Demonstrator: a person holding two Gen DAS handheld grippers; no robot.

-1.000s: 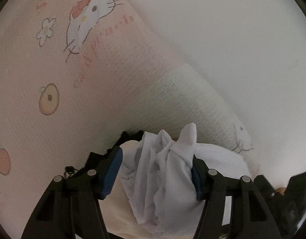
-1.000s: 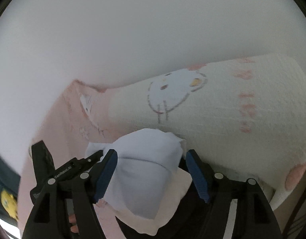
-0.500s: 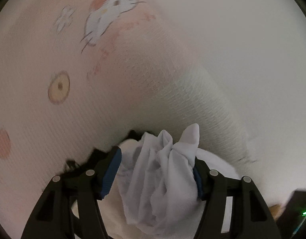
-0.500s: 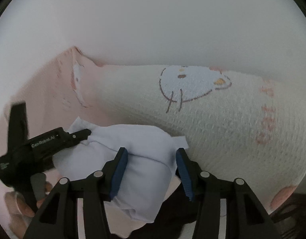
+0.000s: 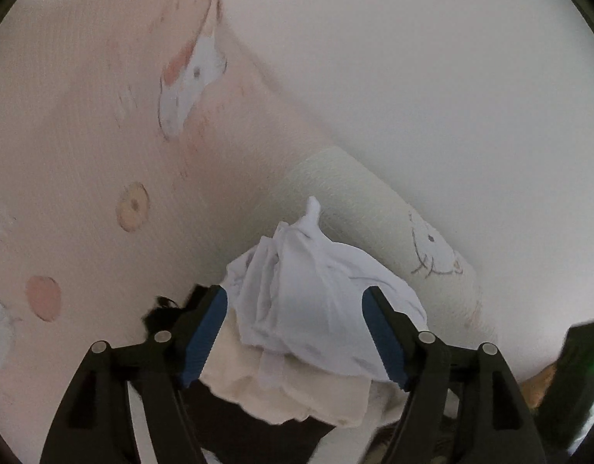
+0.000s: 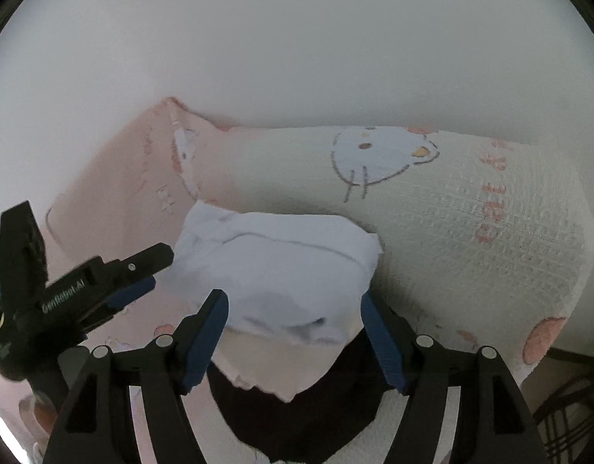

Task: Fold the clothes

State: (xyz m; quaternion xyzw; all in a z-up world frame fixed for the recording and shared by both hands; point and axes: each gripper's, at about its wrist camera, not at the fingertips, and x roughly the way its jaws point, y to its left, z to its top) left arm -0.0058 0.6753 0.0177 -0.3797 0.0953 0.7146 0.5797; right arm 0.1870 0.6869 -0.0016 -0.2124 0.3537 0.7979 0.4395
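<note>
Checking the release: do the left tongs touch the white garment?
Cannot tell. In the left wrist view the left tongs stand open around the white garment; any gap is hidden.

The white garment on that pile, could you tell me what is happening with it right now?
A person with two handheld grippers is folding clothes on a pink cartoon-print bedspread. Both the left gripper and right gripper are open, straddling the bunched white garment, which rests on a cream cloth and dark clothing.
</note>
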